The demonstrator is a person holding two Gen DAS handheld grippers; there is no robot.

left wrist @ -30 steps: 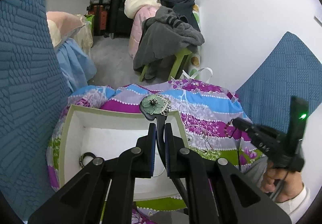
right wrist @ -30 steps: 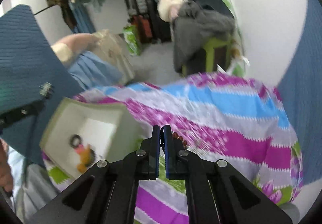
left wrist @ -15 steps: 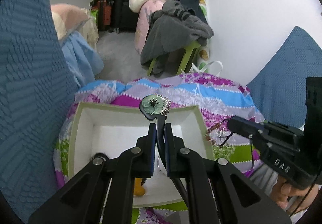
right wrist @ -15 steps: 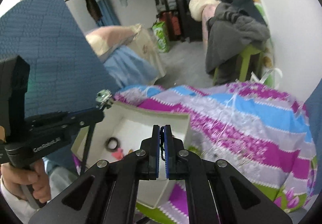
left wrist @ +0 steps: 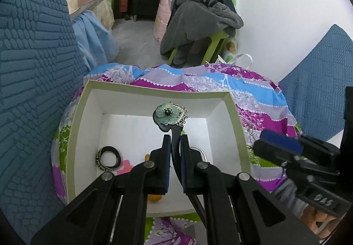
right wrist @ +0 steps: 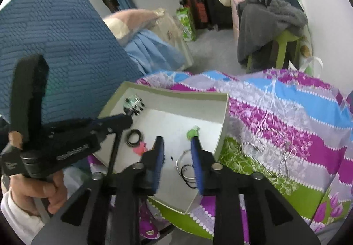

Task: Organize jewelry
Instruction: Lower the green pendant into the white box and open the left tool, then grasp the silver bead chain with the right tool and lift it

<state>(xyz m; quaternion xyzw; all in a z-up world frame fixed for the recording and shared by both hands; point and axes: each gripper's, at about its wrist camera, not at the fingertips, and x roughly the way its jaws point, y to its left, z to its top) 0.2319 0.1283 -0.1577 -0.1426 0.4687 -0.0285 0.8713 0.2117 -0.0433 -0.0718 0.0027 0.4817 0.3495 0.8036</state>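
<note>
**Hairpin held over the box, right jaws parting**

The left gripper is clamped on the dark stem of a hairpin topped with a green flower and small silver dangles; the flower hangs above the open white box, near its far wall. The box sits on a striped floral cloth. On its floor lie a black ring, a pink piece, a green piece and a thin silver bangle (an orange bit peeks out beneath the left fingers). The right gripper hovers over the box, its jaws just opening and now apart, nothing pressed between them. A silver chain lies on the cloth beside the box.
</note>
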